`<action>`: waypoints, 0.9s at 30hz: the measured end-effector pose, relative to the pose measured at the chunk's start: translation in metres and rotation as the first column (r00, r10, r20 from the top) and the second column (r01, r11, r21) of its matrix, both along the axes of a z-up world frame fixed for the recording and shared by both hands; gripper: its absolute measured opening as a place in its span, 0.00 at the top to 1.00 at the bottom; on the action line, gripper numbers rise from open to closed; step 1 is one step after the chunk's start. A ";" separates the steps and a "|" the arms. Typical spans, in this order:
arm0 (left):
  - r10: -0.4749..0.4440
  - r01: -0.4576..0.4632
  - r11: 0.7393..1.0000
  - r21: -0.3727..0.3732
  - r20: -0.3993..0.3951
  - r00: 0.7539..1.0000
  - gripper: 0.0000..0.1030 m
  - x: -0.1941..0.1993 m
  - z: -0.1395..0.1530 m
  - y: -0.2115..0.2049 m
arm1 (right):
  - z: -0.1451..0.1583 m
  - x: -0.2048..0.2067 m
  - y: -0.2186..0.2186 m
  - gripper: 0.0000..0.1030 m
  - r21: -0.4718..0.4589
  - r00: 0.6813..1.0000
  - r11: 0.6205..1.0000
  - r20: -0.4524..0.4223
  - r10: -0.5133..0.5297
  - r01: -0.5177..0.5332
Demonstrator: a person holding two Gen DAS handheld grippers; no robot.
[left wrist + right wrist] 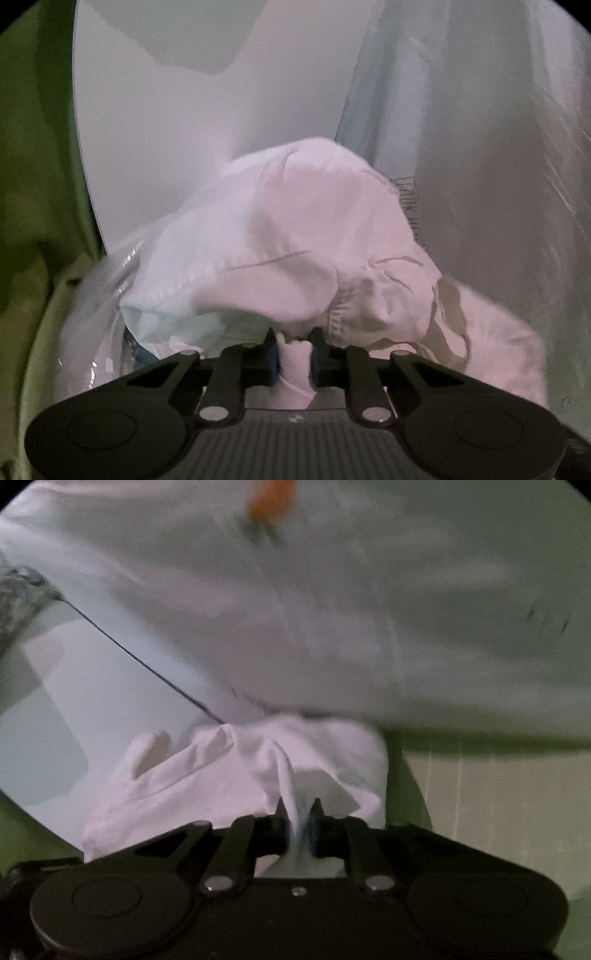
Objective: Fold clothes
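A white garment (295, 229) is bunched in front of my left gripper (294, 338), which is shut on a fold of it. Its cloth also hangs along the right side, with dark printed lettering (410, 206). In the right wrist view the same white garment (295, 753) is pinched in my right gripper (300, 812), which is shut on it. The rest of the cloth stretches up and away, blurred, with an orange print (271, 498) near the top.
A round white table (166, 110) lies under the garment; it also shows in the right wrist view (74, 701). A green floor (33, 147) surrounds it. A thin dark line (140, 657) crosses the table. A pale panel (498, 805) is at the right.
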State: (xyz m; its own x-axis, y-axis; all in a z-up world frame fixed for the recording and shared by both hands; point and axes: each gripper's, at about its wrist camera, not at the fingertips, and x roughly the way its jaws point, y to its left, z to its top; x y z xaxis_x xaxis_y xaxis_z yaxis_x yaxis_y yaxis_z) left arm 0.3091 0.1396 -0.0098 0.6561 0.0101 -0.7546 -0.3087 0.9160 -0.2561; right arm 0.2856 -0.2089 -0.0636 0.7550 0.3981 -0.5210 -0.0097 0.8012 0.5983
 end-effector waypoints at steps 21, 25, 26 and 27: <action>-0.151 0.108 0.974 0.199 0.214 0.965 0.92 -0.093 0.078 -0.059 | 0.095 -0.140 -0.046 0.92 -0.116 0.946 0.987 0.318 -0.068 0.111; -0.155 0.106 0.967 0.232 0.203 0.967 0.74 -0.101 0.072 -0.068 | 0.046 -0.130 -0.067 0.91 -0.042 0.987 0.990 0.101 -0.128 0.133; -0.158 0.108 0.962 0.250 0.191 0.969 0.67 -0.099 0.072 -0.068 | 0.035 -0.125 -0.069 0.90 -0.031 0.989 0.990 0.051 -0.136 0.137; -0.154 0.104 0.963 0.249 0.188 0.970 0.56 -0.094 0.071 -0.066 | 0.024 -0.121 -0.071 0.88 -0.025 0.990 0.990 0.002 -0.141 0.141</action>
